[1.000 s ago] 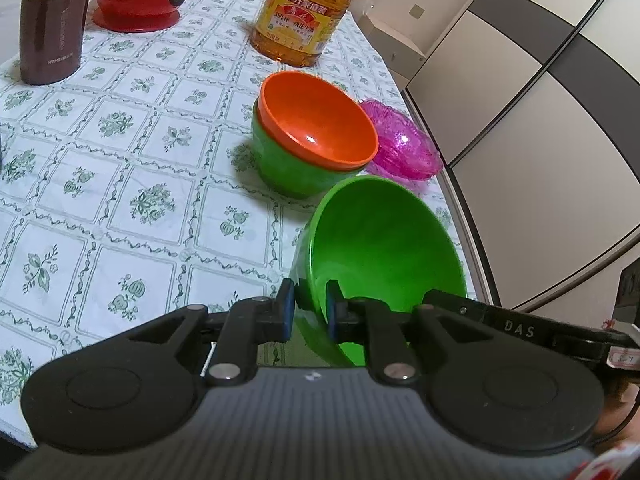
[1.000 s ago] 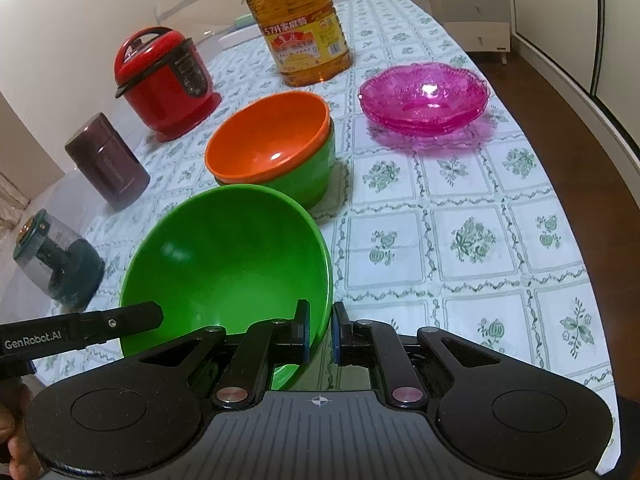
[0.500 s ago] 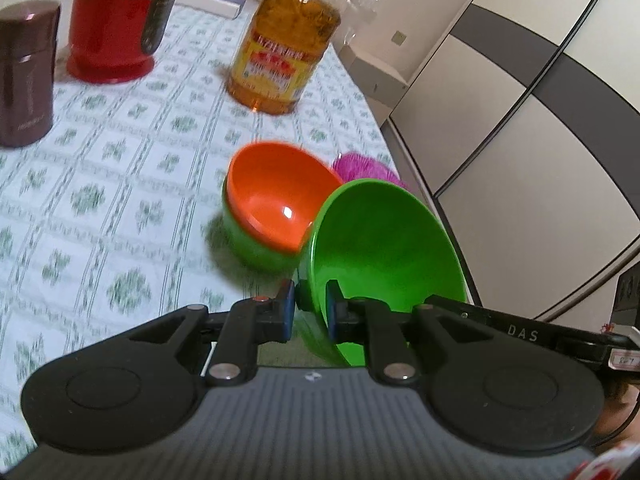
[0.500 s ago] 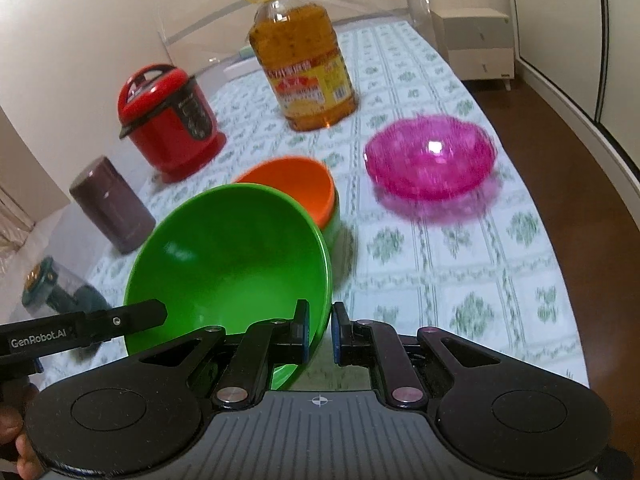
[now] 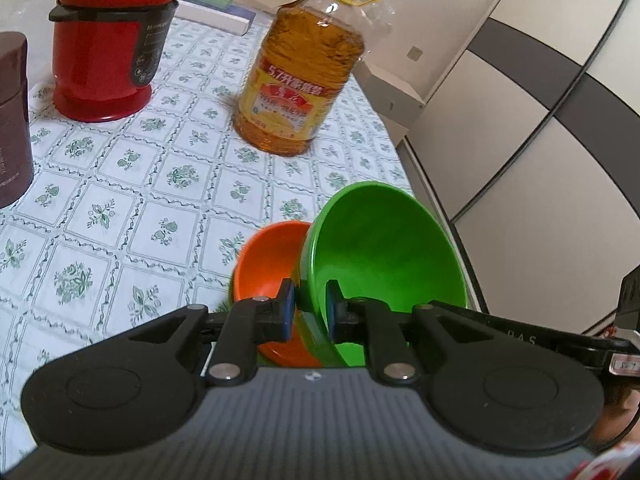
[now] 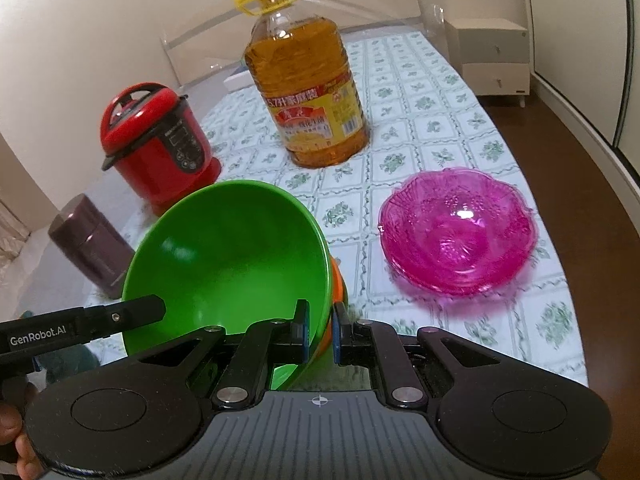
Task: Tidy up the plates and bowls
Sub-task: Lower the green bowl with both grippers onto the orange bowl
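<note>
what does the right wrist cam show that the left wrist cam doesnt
Only the right wrist view: the pink glass bowl on the tablecloth, and the left gripper's finger reaching in from the side.
Only the left wrist view: the orange bowl's open inside, and the grey-and-white wardrobe doors.
Both: the green bowl clamped at its rim, the oil bottle, the red cooker and the maroon canister.

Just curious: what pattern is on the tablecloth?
White tablecloth with green leafy sprigs in a lattice; clearest from the left wrist.
</note>
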Demonstrator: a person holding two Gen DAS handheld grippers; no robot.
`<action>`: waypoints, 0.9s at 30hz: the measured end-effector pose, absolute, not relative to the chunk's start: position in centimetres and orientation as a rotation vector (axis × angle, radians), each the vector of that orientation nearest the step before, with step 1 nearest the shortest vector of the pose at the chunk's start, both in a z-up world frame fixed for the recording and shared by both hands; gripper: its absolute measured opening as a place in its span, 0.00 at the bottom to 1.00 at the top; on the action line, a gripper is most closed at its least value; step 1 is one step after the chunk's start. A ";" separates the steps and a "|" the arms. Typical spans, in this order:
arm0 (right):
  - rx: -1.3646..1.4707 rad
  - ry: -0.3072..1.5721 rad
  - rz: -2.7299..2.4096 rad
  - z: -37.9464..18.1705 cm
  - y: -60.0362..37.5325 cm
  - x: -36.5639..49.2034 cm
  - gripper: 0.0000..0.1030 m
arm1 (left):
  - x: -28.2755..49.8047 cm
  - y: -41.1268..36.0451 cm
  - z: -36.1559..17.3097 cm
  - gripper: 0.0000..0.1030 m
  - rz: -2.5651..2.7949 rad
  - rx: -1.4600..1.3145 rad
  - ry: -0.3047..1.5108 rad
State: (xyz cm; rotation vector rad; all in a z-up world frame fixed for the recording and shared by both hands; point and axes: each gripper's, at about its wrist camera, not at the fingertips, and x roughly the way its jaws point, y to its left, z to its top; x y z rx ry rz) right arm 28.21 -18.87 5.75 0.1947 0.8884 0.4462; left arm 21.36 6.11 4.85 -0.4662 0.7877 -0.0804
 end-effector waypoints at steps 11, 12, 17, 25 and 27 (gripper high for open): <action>0.135 0.934 0.432 2.3 -16.2 31.2 0.10 | 23.7 7.0 1.8 0.13 -0.043 -0.421 0.831; 0.129 0.935 0.432 2.1 -16.1 31.3 0.10 | 23.8 7.1 1.7 0.13 -0.042 -0.422 0.833; 0.102 0.932 0.426 1.6 -15.7 31.3 0.10 | 24.1 7.0 1.0 0.13 -0.046 -0.416 0.845; 0.096 0.922 0.413 1.5 -15.7 31.6 0.10 | 24.3 6.6 0.7 0.13 -0.044 -0.390 0.843; 0.099 0.918 0.407 1.4 -15.7 31.6 0.11 | 24.4 6.6 0.6 0.13 -0.037 -0.386 0.847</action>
